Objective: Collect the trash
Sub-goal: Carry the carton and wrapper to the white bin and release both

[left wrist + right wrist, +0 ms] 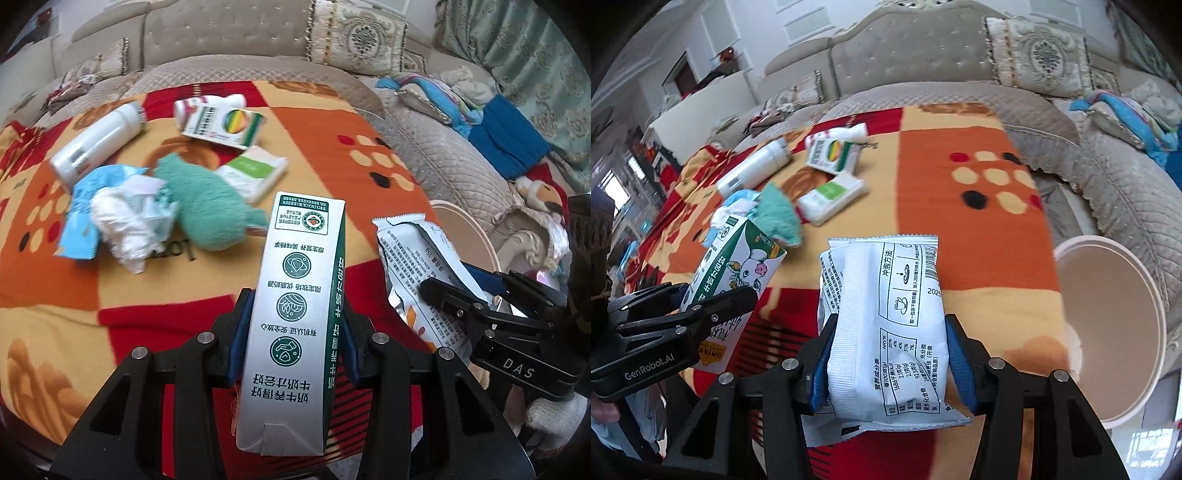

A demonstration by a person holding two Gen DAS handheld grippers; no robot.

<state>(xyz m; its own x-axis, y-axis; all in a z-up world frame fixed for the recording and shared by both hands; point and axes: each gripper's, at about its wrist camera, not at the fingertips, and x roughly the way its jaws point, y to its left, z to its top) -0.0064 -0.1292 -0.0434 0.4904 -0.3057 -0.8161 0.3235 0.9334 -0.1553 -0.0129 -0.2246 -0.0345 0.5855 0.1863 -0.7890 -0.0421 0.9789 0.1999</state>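
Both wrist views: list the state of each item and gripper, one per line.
left gripper: shut on milk carton
milk carton: held off the blanket
right gripper: shut on white sachet
white sachet: held, crumpled
white bin: open, nothing visible inside
white bottle: lying on its side
tissue wad: crumpled on blanket

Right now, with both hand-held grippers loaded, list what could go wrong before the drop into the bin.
1. The right hand-held gripper pinches a soft, crinkled snack wrapper; it may slip out short of the bin.
2. The left hand-held gripper grips the tall milk carton near its lower end, so it could pivot.
3. Both loads sit close together and could collide on the way to the bin.
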